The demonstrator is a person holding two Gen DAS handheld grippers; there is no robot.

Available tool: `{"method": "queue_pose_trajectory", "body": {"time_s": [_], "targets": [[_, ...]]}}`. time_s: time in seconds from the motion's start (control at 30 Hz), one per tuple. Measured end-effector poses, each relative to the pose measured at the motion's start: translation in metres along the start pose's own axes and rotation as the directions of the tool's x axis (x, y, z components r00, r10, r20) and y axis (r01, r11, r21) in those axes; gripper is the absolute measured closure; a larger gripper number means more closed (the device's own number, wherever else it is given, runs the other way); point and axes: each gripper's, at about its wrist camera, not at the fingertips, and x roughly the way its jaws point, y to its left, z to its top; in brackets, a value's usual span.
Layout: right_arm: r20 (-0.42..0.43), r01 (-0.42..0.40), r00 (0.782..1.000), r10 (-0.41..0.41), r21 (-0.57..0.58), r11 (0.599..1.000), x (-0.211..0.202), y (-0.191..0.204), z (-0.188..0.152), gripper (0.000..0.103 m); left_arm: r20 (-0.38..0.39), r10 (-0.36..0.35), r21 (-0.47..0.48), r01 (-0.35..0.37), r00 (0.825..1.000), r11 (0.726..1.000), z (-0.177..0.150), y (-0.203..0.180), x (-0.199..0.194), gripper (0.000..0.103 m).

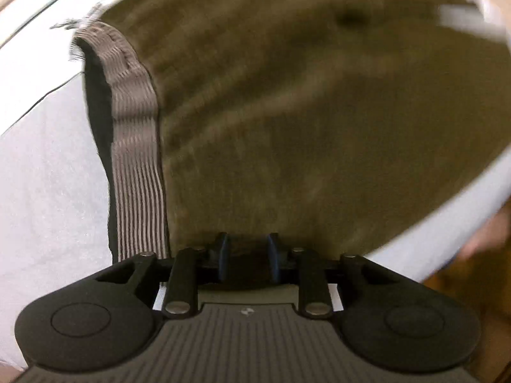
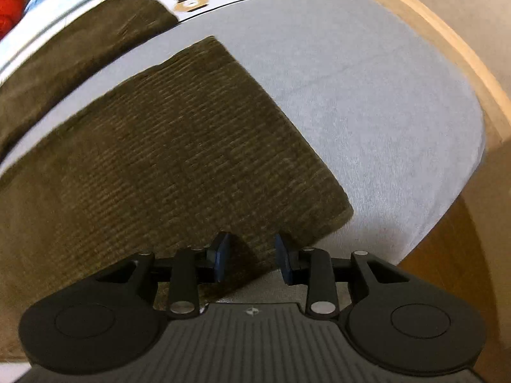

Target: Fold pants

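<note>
The olive-brown corduroy pants (image 1: 303, 111) lie flat on a pale grey sheet (image 1: 54, 175). Their grey ribbed waistband (image 1: 137, 146) runs down the left of the left wrist view. My left gripper (image 1: 248, 249) points down over the pants just right of the waistband, its blue pads apart, with the cloth lying beneath them. In the right wrist view one pant leg (image 2: 191, 146) ends in a hem near my right gripper (image 2: 252, 255). The other leg (image 2: 80, 54) lies farther off. The right jaws stand apart over the hem's near corner, and nothing is pinched.
The sheet (image 2: 367, 111) covers a mattress with a light wooden frame (image 2: 447, 48) curving round its right side. Brown wooden floor (image 2: 447, 255) shows beyond the mattress edge. Something red (image 2: 9, 3) lies at the far top left. A blurred pinkish shape (image 1: 488, 236) sits at the sheet's right edge.
</note>
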Motion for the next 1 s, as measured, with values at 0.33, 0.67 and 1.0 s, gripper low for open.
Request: {"method": "queue_pose_trajectory", "body": {"time_s": [0.33,0.67,1.0], "targets": [[0.427,-0.109,0.895,0.126,-0.065,0.992,-0.090,0.064,0.025,0.062,0.233,0.010,-0.192,0.036,0.972,0.981,0.029,0.018,-0.051,0.062],[0.525,-0.250,0.791,0.313,-0.189,0.949,-0.125,0.160,0.040,0.062,0.395,0.171,-0.435,0.020,0.903,0.900,0.040,0.044,-0.080,0.033],[0.513,-0.390,0.737,0.439,-0.207,0.897,-0.144,0.230,0.051,0.062,0.392,0.195,-0.583,0.079,0.899,0.808,0.071,0.063,-0.091,0.037]]}}
